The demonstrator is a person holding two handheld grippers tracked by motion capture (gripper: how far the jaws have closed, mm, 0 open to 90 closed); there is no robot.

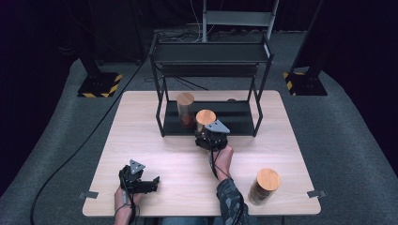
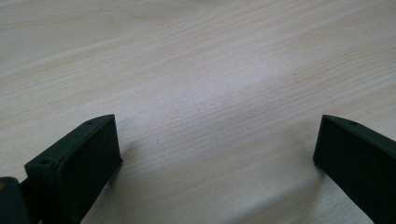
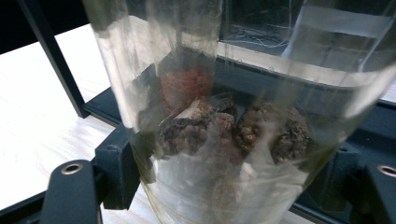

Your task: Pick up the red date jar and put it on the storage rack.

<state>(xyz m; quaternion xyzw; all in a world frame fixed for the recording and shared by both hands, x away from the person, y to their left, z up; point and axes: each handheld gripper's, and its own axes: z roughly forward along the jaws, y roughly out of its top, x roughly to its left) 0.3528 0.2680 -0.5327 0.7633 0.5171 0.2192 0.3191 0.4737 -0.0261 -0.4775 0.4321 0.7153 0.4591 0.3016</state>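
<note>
the right gripper (image 1: 210, 136), forearm stretched forward, clamps a clear glass jar with a round wooden lid (image 1: 205, 120) at the front edge of the black metal shelf rack (image 1: 162, 110). the left gripper (image 1: 149, 183) rests low on the pale wooden table (image 1: 155, 154), jaws spread wide.

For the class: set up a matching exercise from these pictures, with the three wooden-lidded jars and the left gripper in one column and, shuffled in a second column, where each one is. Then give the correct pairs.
Things
1. held jar
2. back jar
3. lone jar
4. left gripper

Places
A. standing on the table near its front right corner
B. open above bare table at the front left
C. on the rack's bottom shelf, left part, untouched
D. between the jaws of the right gripper, at the front edge of the rack

Pairs: 1-D, 2-C, 3-A, 4-B
</note>
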